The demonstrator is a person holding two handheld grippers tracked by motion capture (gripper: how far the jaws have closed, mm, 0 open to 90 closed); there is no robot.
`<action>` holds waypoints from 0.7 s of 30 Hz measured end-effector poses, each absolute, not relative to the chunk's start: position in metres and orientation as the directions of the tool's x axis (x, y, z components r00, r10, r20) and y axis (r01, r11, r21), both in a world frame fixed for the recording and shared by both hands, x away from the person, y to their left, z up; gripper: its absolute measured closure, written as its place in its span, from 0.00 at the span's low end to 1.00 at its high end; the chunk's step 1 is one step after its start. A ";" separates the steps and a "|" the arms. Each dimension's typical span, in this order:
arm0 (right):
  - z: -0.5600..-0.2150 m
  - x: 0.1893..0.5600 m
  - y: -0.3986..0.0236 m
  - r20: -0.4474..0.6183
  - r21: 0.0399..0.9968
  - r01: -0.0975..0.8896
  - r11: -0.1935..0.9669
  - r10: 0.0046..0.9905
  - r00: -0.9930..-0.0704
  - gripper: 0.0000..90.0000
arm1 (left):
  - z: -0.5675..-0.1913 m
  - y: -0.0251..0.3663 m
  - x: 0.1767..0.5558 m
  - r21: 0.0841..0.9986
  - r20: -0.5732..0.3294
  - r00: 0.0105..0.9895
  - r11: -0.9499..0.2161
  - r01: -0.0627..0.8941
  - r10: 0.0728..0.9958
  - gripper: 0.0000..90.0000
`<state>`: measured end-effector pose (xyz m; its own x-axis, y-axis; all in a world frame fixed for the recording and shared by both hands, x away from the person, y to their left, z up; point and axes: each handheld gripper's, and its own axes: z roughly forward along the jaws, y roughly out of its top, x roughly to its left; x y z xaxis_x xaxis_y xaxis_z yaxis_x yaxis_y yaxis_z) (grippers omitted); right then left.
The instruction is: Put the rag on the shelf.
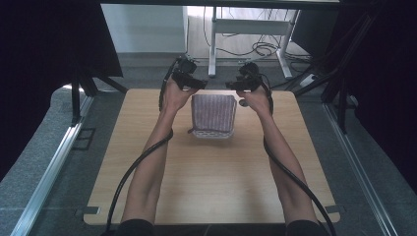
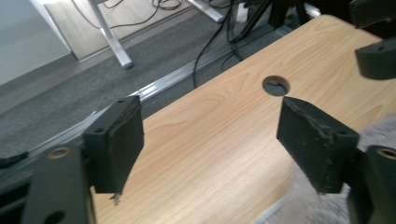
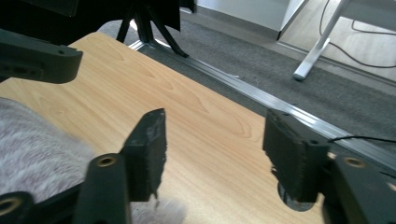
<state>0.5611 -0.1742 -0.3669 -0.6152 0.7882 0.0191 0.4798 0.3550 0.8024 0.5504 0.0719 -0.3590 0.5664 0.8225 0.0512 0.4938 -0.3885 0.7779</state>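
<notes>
Item one, far left: our left gripper, held above the far edge of the wooden table, jaws spread wide with nothing between them; in the left gripper view its pads stand apart over bare wood, near a round hole in the tabletop. Item two, centre: a folded grey striped cloth, lying flat on the table between our two hands, toward the far side, its looped tag at the near left corner. Item three, right: our right gripper, jaws open and empty, just beyond the cloth's far right corner; cloth lies beside its left jaw, untouched
</notes>
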 end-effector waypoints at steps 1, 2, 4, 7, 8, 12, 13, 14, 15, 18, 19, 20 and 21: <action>-0.367 0.560 -0.175 0.022 0.802 0.480 0.355 0.786 -0.618 0.41 | -0.359 0.072 0.548 0.784 0.051 0.565 -0.383 0.489 0.824 0.21; -0.367 0.559 -0.175 0.021 0.805 0.477 0.352 0.787 -0.616 0.39 | -0.358 0.074 0.547 0.787 0.048 0.570 -0.382 0.484 0.820 0.20; -0.367 0.555 -0.177 0.026 0.813 0.469 0.346 0.783 -0.622 0.38 | -0.357 0.075 0.543 0.794 0.034 0.578 -0.373 0.481 0.816 0.17; -0.366 0.551 -0.180 0.036 0.819 0.465 0.336 0.779 -0.626 0.36 | -0.355 0.077 0.537 0.804 0.014 0.592 -0.361 0.472 0.806 0.15; -0.366 0.549 -0.181 0.042 0.822 0.463 0.332 0.776 -0.630 0.35 | -0.354 0.077 0.535 0.809 0.010 0.596 -0.357 0.468 0.803 0.15; -0.362 0.540 -0.182 0.052 0.835 0.447 0.321 0.763 -0.645 0.32 | -0.352 0.078 0.526 0.815 0.000 0.619 -0.359 0.456 0.786 0.14; -0.361 0.537 -0.183 0.056 0.836 0.445 0.320 0.758 -0.650 0.31 | -0.352 0.078 0.526 0.815 0.000 0.619 -0.359 0.456 0.786 0.14; -0.360 0.534 -0.183 0.052 0.839 0.438 0.323 0.753 -0.656 0.29 | -0.352 0.079 0.521 0.816 -0.001 0.631 -0.364 0.449 0.776 0.14; -0.360 0.532 -0.183 0.055 0.838 0.438 0.325 0.749 -0.661 0.28 | -0.353 0.079 0.519 0.815 -0.003 0.634 -0.366 0.450 0.773 0.14; -0.358 0.524 -0.183 0.055 0.836 0.432 0.338 0.732 -0.679 0.25 | -0.354 0.080 0.513 0.808 0.010 0.647 -0.387 0.444 0.762 0.14; -0.357 0.521 -0.183 0.062 0.837 0.432 0.335 0.728 -0.683 0.25 | -0.354 0.080 0.510 0.807 0.014 0.651 -0.393 0.441 0.759 0.14; -0.357 0.518 -0.183 0.065 0.839 0.431 0.333 0.725 -0.686 0.24 | -0.354 0.081 0.507 0.806 0.021 0.654 -0.400 0.436 0.756 0.13; -0.357 0.515 -0.183 0.066 0.840 0.429 0.332 0.723 -0.687 0.24 | -0.354 0.082 0.505 0.806 0.026 0.659 -0.405 0.431 0.752 0.13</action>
<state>0.5154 -0.1827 -0.3566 -0.6875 0.7232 0.0657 0.4294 0.3319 0.8399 0.5047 0.0815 -0.3540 0.6586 0.7520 0.0259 0.4310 -0.4053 0.8062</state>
